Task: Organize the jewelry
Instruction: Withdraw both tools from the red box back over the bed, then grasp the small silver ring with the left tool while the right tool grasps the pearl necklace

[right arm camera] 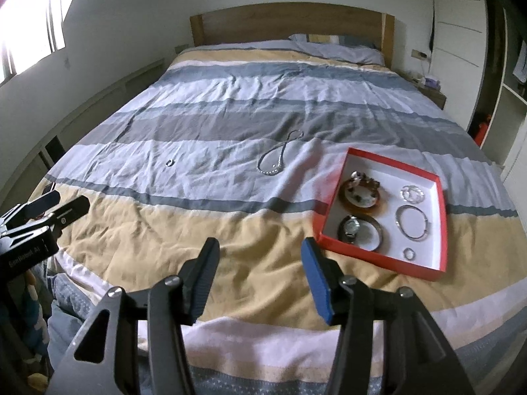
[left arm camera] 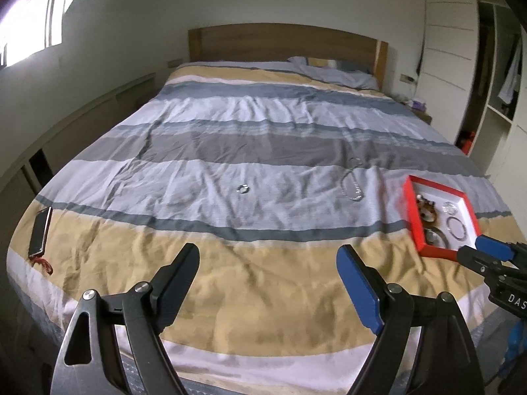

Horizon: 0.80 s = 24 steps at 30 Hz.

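One necklace, one loose ring, one red box, one phone.

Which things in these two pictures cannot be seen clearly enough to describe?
- Small ring on the bedspread: too small in both views to tell its design.
- Red box, left wrist view: motion blur smears its contents; the right hand-held gripper covers its near corner.
- Phone: only in the left wrist view, screen unreadable.
- Nightstand items: too far, blurred.

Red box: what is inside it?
The red box holds a watch, an amber bangle, silver bracelets and a small ring. Anything beneath them is hidden.
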{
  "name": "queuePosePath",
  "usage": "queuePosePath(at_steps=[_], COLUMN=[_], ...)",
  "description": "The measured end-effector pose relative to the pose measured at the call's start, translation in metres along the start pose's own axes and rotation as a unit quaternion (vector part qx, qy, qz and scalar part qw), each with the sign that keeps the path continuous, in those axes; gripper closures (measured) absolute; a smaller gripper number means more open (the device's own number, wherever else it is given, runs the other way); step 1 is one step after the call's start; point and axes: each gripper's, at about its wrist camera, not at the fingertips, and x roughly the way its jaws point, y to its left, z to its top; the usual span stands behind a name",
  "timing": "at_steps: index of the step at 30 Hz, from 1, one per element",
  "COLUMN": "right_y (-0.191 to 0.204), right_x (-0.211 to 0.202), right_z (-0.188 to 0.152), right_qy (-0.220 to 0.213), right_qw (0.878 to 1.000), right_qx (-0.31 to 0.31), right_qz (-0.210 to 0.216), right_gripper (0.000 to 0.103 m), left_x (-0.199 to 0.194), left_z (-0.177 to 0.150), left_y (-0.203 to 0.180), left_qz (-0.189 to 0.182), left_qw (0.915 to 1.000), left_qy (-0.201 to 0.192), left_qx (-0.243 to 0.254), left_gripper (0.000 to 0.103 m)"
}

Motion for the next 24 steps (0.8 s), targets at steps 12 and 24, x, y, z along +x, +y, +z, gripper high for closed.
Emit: queuePosePath(at_steps=[12,24], right_y=[-0.004,0.001], right_x=[0.054,0.144], right_z=[0.014,0.063], right_qy=[0.025,0.035], right_qw=[1.0,0.999], right_qx=[0.002,-0.009], right_qz=[0.017,0.034], right_gripper=[0.052,0.043], left_x=[0.047,0.141], left_z=[0.005,0.021], left_y=[-0.005,0.049], left_qz=[0.01,0.019], left_qw=[0.9992,0.9966], left_qy=[0.033,0.074], left_qx=[0.021,-0.031], left_gripper=[0.019,0.018])
